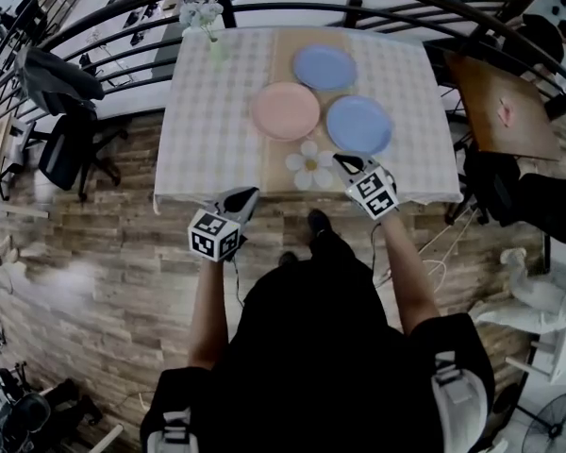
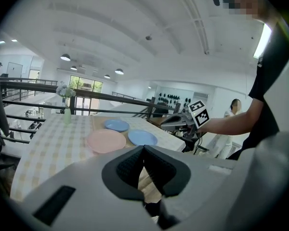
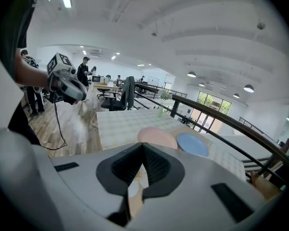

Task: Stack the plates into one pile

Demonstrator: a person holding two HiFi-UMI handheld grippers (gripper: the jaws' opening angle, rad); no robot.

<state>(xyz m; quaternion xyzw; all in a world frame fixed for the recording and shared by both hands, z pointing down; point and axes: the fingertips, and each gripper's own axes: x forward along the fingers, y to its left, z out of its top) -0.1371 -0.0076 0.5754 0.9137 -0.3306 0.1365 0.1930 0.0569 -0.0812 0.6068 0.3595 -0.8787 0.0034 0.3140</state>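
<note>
Checkered bench [image 1: 208, 111] beyond your tongs carries a pink plate [image 1: 285, 110], far blue plate [image 1: 324, 67] and near blue plate [image 1: 358, 125], unstacked; your left tongs [image 1: 249, 194] and right tongs [image 1: 342, 162] are clenched, empty.

flower vase [image 1: 204, 17] | daisy mat [image 1: 310, 165] | checked tablecloth [image 1: 208, 121] | office chair [image 1: 71, 149] | railing [image 1: 227, 9]
</note>
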